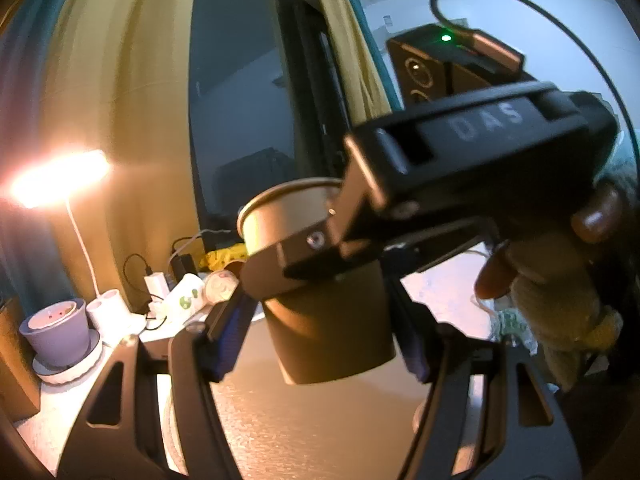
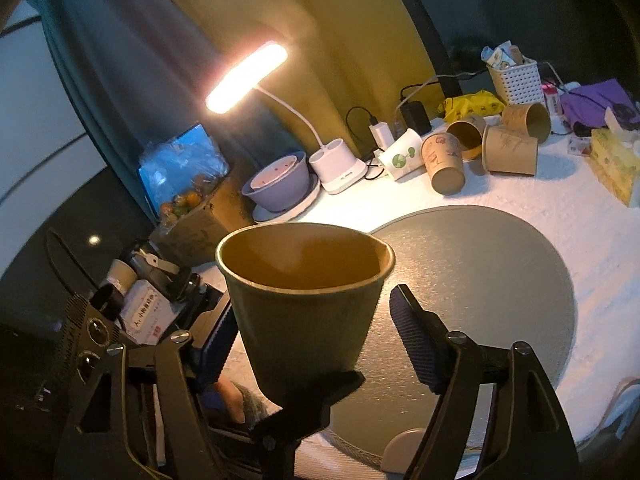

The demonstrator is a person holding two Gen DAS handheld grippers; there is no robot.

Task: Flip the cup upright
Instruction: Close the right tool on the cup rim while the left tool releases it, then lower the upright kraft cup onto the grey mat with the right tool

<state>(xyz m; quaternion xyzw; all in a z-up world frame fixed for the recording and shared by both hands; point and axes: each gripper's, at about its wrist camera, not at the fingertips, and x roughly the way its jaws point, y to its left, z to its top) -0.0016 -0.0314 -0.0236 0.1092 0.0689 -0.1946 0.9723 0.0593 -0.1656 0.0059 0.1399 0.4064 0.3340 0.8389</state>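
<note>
The cup (image 1: 332, 332) is off the surface (image 2: 580, 220), held in the air above the round grey mat (image 2: 500, 280). Its long axis runs near vertical, with the open mouth up and the narrower base down. In the left wrist view the axis leans slightly, the mouth tipped toward the upper left. The left claw (image 1: 320, 320) is clenched on the lower wall of the cup, one pad (image 1: 228, 336) against each side just above the base. The right claw (image 2: 312, 308) straddles the upper wall but is released: its left pad (image 2: 218, 344) lies close against the cup, while its right pad (image 2: 416, 344) stands apart, with mat showing in the gap. In the left wrist view the near finger (image 1: 288, 258) of the right claw crosses the front of the cup. The far finger is hidden behind the cup, and the claw body covers the right part of the rim. The right hand (image 1: 560, 264) grips the tool at the frame edge and is partly cut off. In the right wrist view a finger (image 2: 316, 392) of the left claw hides the cup base, and the inside bottom is lost in shadow. A lit desk lamp (image 2: 248, 76) and several paper cups (image 2: 444, 164), most lying on their sides, sit at the back of the surface, well apart from the held cup.
</note>
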